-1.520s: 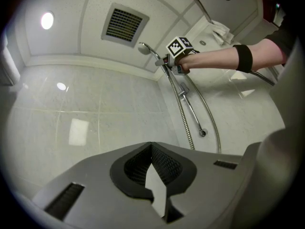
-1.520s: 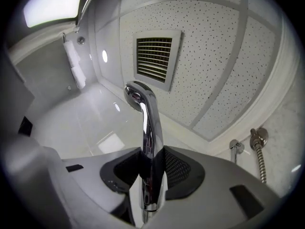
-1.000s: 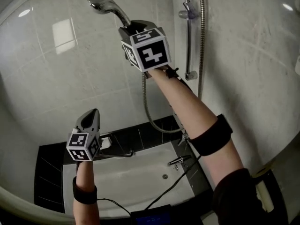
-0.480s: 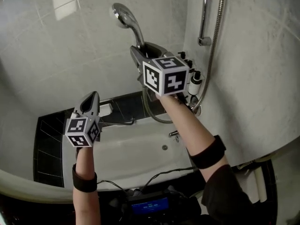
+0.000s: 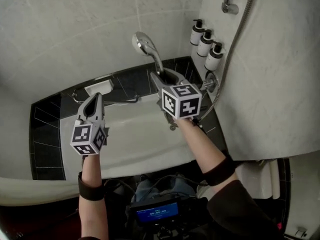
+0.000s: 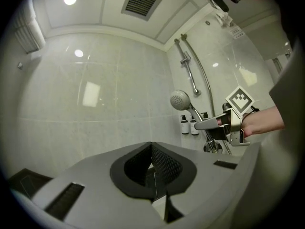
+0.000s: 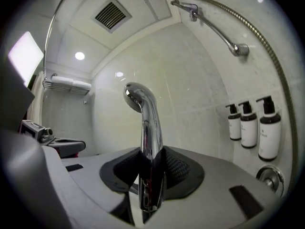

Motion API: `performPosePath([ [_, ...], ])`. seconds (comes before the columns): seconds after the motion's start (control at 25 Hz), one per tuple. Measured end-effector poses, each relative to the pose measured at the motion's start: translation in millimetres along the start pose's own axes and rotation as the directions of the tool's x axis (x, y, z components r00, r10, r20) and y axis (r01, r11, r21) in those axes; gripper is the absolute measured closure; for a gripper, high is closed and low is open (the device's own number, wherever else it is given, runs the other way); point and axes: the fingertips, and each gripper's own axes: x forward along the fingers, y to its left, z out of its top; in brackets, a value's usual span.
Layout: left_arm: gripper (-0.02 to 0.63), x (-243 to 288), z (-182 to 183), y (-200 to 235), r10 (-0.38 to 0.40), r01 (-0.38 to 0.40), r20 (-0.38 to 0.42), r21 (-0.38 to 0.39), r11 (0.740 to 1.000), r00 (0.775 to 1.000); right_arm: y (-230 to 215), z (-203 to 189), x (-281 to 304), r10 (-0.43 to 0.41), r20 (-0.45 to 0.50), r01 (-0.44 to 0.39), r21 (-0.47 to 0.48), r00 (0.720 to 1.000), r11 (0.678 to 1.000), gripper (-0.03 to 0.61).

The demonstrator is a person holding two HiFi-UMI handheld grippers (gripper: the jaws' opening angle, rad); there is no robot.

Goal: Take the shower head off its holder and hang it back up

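The chrome shower head [image 5: 144,43] is off its holder, its handle clamped in my right gripper [image 5: 167,79], which is shut on it above the bathtub. In the right gripper view the handle [image 7: 151,147] stands upright between the black pads, the head [image 7: 138,95] curving up and left. The metal hose [image 5: 235,49] hangs down the right wall beside the riser rail [image 5: 229,6]. The rail with its holder [image 6: 185,57] stands well above the held shower head [image 6: 180,99]. My left gripper [image 5: 95,101] is shut and empty at the left, over the tub.
Three pump bottles [image 5: 206,44] are fixed to the right wall above the tap [image 5: 212,82]. The white bathtub [image 5: 125,149] with a black tiled surround lies below both grippers. A soap dish [image 5: 98,88] and a grab bar [image 5: 107,102] sit on the far wall.
Both grippers have come down. The right one has carried the shower head from high beside the rail to just above the tub, turning as it went. The left stayed shut.
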Motion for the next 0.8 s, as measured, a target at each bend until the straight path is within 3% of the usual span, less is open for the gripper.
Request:
performPosePath([
  [0.2, 0.614, -1.4, -72.6, -3.5, -0.008, 0.006, -0.074, -0.037, 0.999, 0.997, -6.2, -103.7, 7.7, -0.009, -0.148, 0.011, 0.01, 0.989, 1.0, 0.434],
  [0.36, 0.614, 2.1, -138.3, -6.0, -0.018, 0.006, -0.146, -0.079, 0.997, 0.989, -5.1, -192.6, 19.9, -0.008, -0.279, 0.002, -0.021, 0.96, 1.0, 0.434],
  [0.48, 0.614, 1.0, -191.1, -6.0, -0.007, -0.015, -0.194, -0.112, 0.994, 0.981, -9.4, -262.8, 26.1, -0.015, -0.385, 0.0, -0.039, 0.923, 0.999, 0.435],
  [0.8, 0.614, 2.1, -334.2, -13.9, -0.018, -0.032, -0.304, -0.157, 0.987, 0.952, -35.3, -429.6, 36.7, -0.051, -0.616, -0.042, -0.135, 0.786, 0.99, 0.436],
])
